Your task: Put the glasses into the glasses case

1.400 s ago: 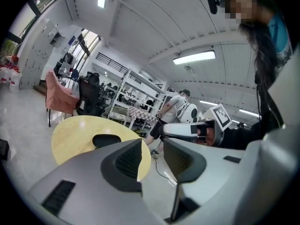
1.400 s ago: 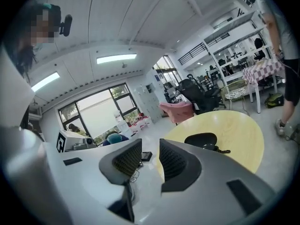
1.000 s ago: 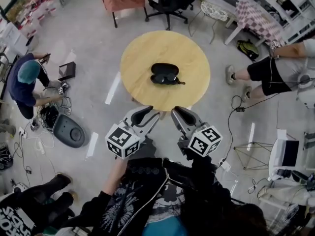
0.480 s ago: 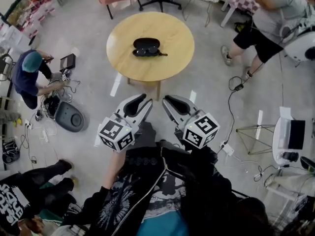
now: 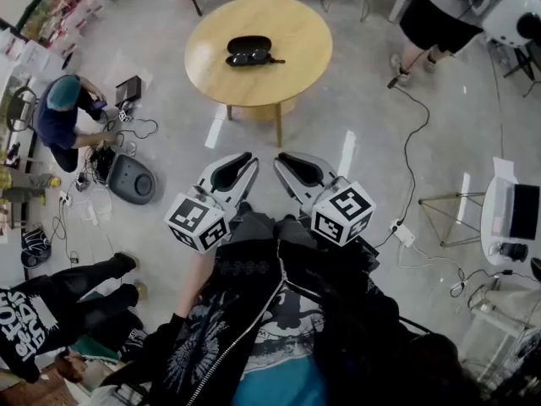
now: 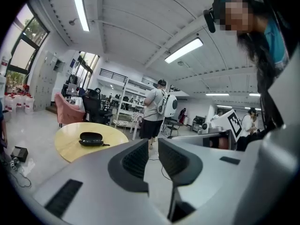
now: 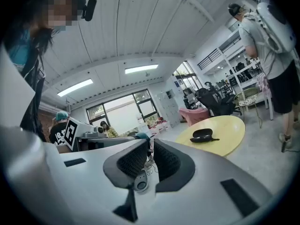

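A black glasses case [image 5: 250, 45] lies open on the round yellow table [image 5: 296, 32], far ahead of both grippers. Dark glasses [image 5: 245, 57] rest in its front half, one temple sticking out to the right. My left gripper [image 5: 248, 159] and right gripper [image 5: 283, 159] hang side by side over the grey floor, well short of the table. In the left gripper view the case [image 6: 91, 138] sits at the left; the left gripper [image 6: 153, 144] jaws are closing, a small gap, nothing between. In the right gripper view the case [image 7: 203, 135] is at the right; the right gripper [image 7: 151, 146] jaws are almost together and empty.
A person [image 5: 439, 7] stands just right of the table. Another person in a teal cap [image 5: 63, 117] crouches at the left among cables and a dark grey device [image 5: 131, 180]. Chairs stand behind the table. A white stand with a laptop [image 5: 511, 214] is at the right.
Both grippers and the head camera have drawn back from the table, so the table and case now sit farther off. The left gripper's jaws have narrowed.
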`<control>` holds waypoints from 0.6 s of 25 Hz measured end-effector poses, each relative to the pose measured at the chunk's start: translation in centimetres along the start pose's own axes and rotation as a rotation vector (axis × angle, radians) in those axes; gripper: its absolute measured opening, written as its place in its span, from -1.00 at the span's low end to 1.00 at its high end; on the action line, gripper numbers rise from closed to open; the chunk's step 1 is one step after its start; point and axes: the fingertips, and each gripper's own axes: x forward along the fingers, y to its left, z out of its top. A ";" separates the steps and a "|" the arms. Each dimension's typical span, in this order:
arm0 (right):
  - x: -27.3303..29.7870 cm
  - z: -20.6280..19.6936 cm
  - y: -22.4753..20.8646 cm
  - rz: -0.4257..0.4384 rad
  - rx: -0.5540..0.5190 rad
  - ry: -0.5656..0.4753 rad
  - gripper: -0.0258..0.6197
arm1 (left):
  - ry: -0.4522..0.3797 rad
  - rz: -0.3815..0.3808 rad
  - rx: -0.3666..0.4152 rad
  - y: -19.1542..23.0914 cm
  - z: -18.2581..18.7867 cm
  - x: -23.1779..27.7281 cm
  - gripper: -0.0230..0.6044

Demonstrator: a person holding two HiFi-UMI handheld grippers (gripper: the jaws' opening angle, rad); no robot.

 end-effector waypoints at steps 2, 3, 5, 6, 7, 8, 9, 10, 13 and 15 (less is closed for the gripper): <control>-0.2 -0.1 0.4 -0.006 0.001 -0.006 -0.73 | -0.001 -0.009 0.008 -0.3 0.2 -0.3 -0.74; -0.3 -0.1 0.5 -0.012 0.002 -0.011 -0.73 | 0.001 -0.014 0.013 -0.4 0.3 -0.5 -0.76; -0.1 0.0 0.9 -0.022 0.004 -0.020 -0.73 | 0.003 -0.022 0.022 -0.3 0.5 -1.0 -0.78; 0.2 0.0 1.1 -0.024 0.003 -0.021 -0.73 | 0.001 -0.022 0.026 0.0 0.7 -1.3 -0.79; 0.6 0.0 1.4 -0.024 0.001 -0.021 -0.74 | -0.003 -0.018 0.028 0.4 0.9 -1.7 -0.79; 1.1 -0.1 1.8 -0.022 -0.001 -0.019 -0.74 | -0.006 -0.014 0.030 0.9 1.0 -2.1 -0.80; 1.7 -0.2 2.2 -0.020 -0.002 -0.016 -0.74 | -0.007 -0.012 0.031 1.3 1.1 -2.6 -0.80; 2.2 -0.5 2.7 -0.019 0.000 -0.012 -0.74 | -0.005 -0.013 0.031 1.7 1.1 -3.1 -0.80; 3.5 -1.4 4.3 -0.018 0.019 0.003 -0.75 | 0.010 -0.022 0.027 2.3 0.6 -4.6 -0.81; 4.3 -2.1 5.3 -0.011 0.036 0.012 -0.75 | 0.018 -0.027 0.023 2.8 0.1 -5.7 -0.81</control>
